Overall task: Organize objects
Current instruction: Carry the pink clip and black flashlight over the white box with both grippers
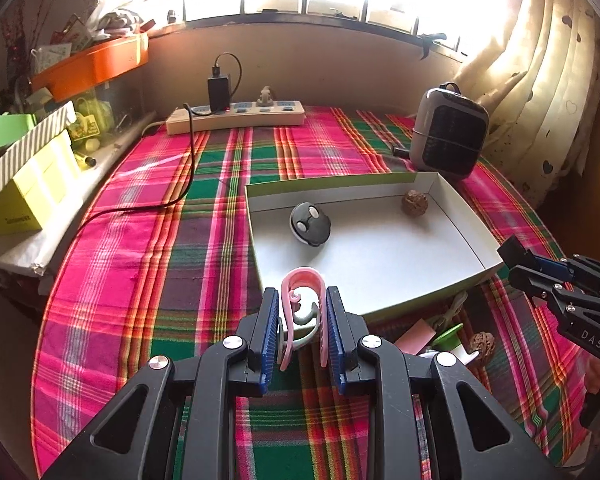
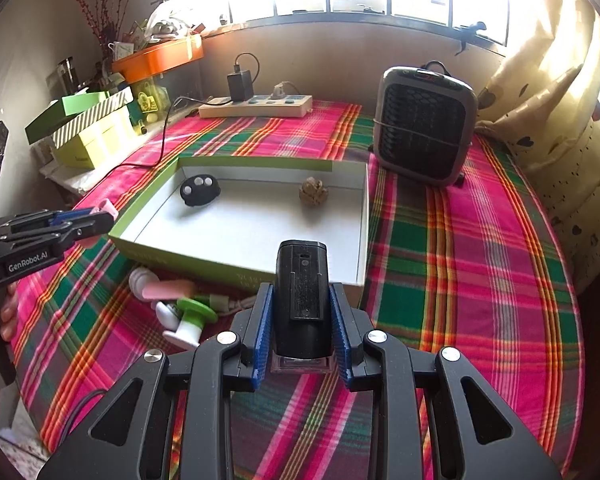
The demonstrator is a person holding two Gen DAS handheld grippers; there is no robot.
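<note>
Lower centre of each view: left gripper (image 1: 302, 330) nearly closed, clamping a pink clip (image 1: 303, 312); right gripper (image 2: 300, 320) narrowly clamping a black device (image 2: 301, 300). Box (image 2: 340, 278) behind.

My left gripper (image 1: 302, 332) is clamped on a pink clip (image 1: 303, 304), held above the plaid cloth (image 1: 148, 248) just short of the white tray (image 1: 380, 256). Inside the tray I see a black fob (image 1: 310, 225) and a walnut (image 1: 415, 203), well apart. My right gripper (image 1: 540, 276) shows at the right edge.
</note>
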